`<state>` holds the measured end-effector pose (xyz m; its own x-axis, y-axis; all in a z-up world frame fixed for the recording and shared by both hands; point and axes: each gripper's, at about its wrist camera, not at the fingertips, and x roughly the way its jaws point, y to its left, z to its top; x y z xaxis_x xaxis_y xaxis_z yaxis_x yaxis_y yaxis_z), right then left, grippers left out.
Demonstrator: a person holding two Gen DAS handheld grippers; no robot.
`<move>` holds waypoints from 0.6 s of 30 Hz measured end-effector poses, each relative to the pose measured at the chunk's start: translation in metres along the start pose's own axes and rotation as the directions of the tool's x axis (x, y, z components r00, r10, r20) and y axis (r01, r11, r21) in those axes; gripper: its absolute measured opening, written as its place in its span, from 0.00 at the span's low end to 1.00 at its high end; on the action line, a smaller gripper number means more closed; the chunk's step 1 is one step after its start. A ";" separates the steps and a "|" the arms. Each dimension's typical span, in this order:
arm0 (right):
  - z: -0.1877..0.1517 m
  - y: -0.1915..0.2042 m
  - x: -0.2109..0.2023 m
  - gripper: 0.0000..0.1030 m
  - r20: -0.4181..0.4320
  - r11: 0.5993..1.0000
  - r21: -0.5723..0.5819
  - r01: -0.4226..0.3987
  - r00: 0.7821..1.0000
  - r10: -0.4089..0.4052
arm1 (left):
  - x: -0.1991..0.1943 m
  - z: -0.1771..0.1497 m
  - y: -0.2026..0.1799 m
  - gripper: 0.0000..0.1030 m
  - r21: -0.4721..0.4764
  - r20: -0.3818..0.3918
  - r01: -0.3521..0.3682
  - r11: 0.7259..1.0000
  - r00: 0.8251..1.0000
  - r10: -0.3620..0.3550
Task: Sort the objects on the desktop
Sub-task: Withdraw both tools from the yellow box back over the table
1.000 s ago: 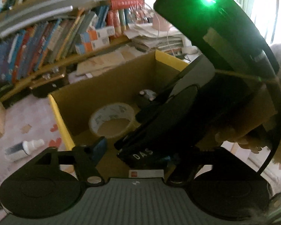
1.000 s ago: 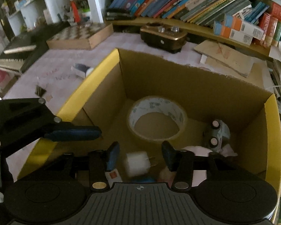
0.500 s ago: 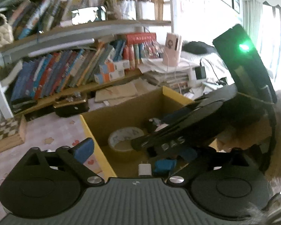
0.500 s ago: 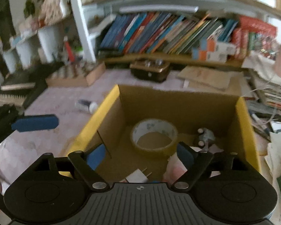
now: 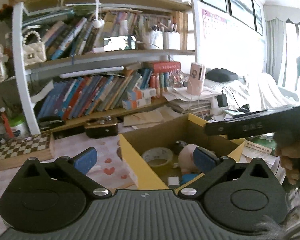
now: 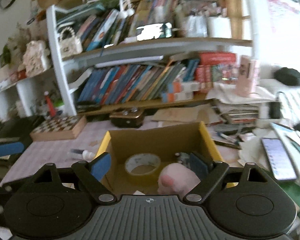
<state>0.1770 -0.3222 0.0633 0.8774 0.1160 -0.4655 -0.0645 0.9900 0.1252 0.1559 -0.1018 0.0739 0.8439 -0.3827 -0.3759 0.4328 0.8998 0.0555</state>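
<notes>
Left claw (image 5: 145,159) spread to its widest and widening yet, blue pads (image 5: 85,158) pinching nothing, hovering over the near corner of the cardboard box (image 5: 130,150) on the worktop (image 5: 74,150). Right claw (image 6: 150,165) also spread wide, empty, poised above the same box. Below and ahead of both claws, inside the box: tape roll (image 6: 142,163), pink plush toy (image 6: 177,177), small white charger (image 5: 173,181). Left of the right claw, outside the box: small bottle (image 6: 82,154) lying on the worktop.

Both hand-held grippers have pulled up out of the cardboard box (image 6: 158,140), jaws opening, empty.
</notes>
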 end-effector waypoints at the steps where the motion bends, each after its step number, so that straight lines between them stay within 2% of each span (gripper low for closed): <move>1: -0.003 0.003 -0.007 0.85 0.012 1.000 0.005 0.023 1.000 -0.023 | -0.005 -0.002 0.004 1.00 -0.008 0.004 -0.001 1.000 1.000 0.001; 6: -0.023 0.018 -0.034 0.87 0.048 0.990 0.027 0.136 0.989 -0.137 | -0.028 -0.015 0.025 1.00 -0.033 0.014 -0.005 0.999 1.000 0.006; 10: -0.043 0.030 -0.053 0.88 0.054 0.972 0.074 0.223 0.972 -0.227 | -0.049 -0.028 0.043 1.00 -0.061 0.013 -0.023 0.998 1.000 0.024; 14: -0.066 0.045 -0.066 0.88 0.016 0.954 0.122 0.275 0.960 -0.279 | -0.066 -0.042 0.059 1.00 -0.087 -0.006 -0.035 0.996 0.999 0.034; 18: -0.091 0.064 -0.072 0.88 -0.055 0.945 0.150 0.291 0.957 -0.286 | -0.080 -0.059 0.075 1.00 -0.122 -0.036 -0.049 0.991 0.998 0.045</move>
<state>0.0664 -0.2594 0.0249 0.8315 -0.1680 -0.5295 0.2658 0.9573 0.1138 0.1022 0.0090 0.0535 0.8505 -0.3346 -0.4058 0.3495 0.9361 -0.0392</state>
